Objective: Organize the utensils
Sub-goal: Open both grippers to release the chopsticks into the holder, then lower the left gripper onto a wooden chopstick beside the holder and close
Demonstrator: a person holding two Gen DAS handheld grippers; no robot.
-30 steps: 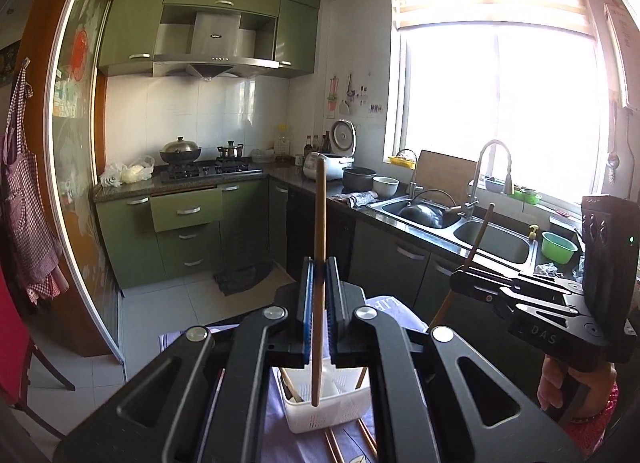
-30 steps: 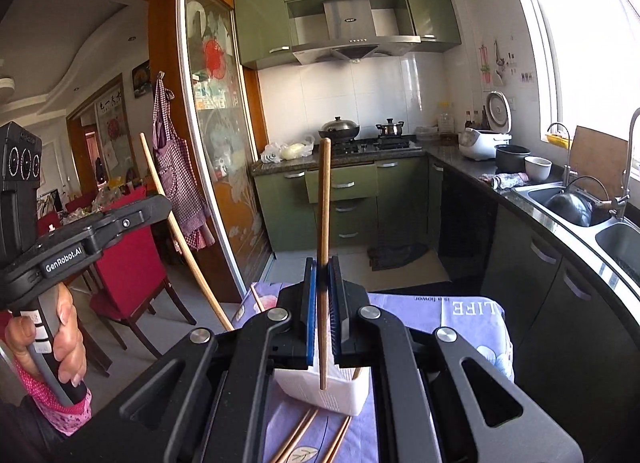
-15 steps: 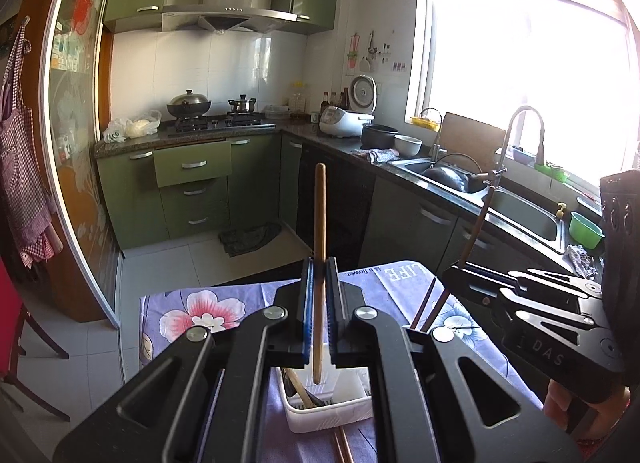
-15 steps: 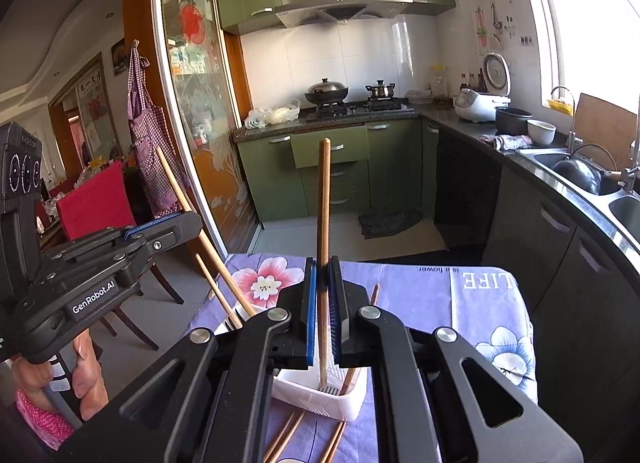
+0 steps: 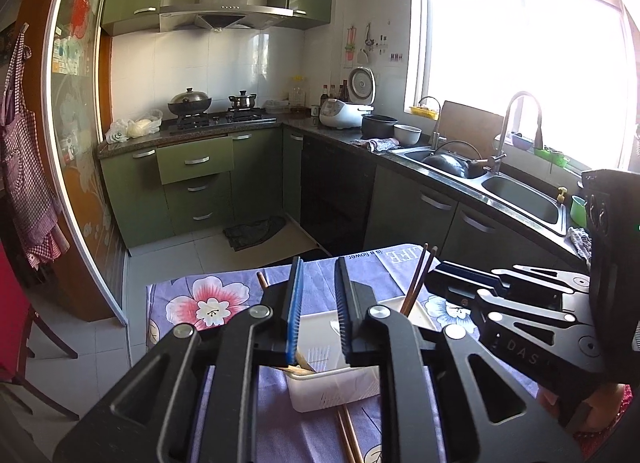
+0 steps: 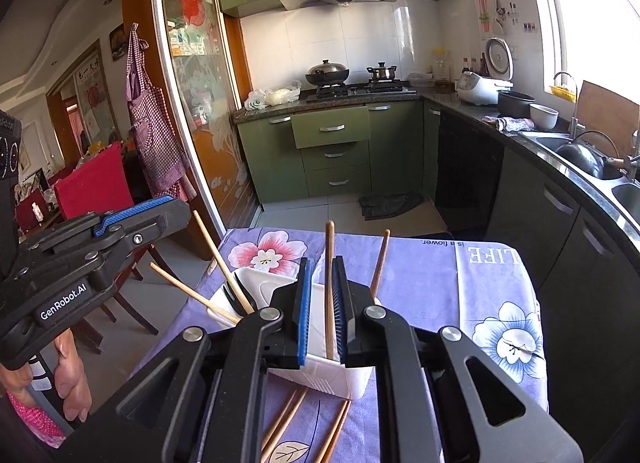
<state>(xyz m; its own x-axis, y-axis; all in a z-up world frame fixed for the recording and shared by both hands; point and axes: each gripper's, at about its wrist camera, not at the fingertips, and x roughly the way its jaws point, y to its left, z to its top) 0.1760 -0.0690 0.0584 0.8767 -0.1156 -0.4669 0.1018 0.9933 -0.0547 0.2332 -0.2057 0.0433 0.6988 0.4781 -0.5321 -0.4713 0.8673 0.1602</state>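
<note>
A white utensil basket [image 5: 336,387] [image 6: 320,379] stands on the flowered purple tablecloth [image 5: 224,295] [image 6: 492,283]. My left gripper [image 5: 318,307] hovers just above it, open and empty. Chopsticks [image 5: 416,283] lean upright in the basket's right side, another lies at its left [image 5: 298,367]. My right gripper [image 6: 322,303] is open, with a wooden chopstick [image 6: 329,283] standing loose between its jaws, its tip in the basket. More chopsticks [image 6: 224,267] lean out of the basket's left side and one [image 6: 380,263] at the right.
Loose chopsticks lie on the cloth in front of the basket [image 5: 350,435] [image 6: 288,423]. The left gripper body [image 6: 80,259] is at left in the right wrist view, the right one [image 5: 520,311] at right in the left wrist view. Green cabinets [image 5: 196,183], sink counter [image 5: 500,183], red chair [image 6: 92,187].
Both grippers came down toward the basket and opened. The left one's chopstick dropped into the basket; the right one's chopstick now stands loose between open jaws.
</note>
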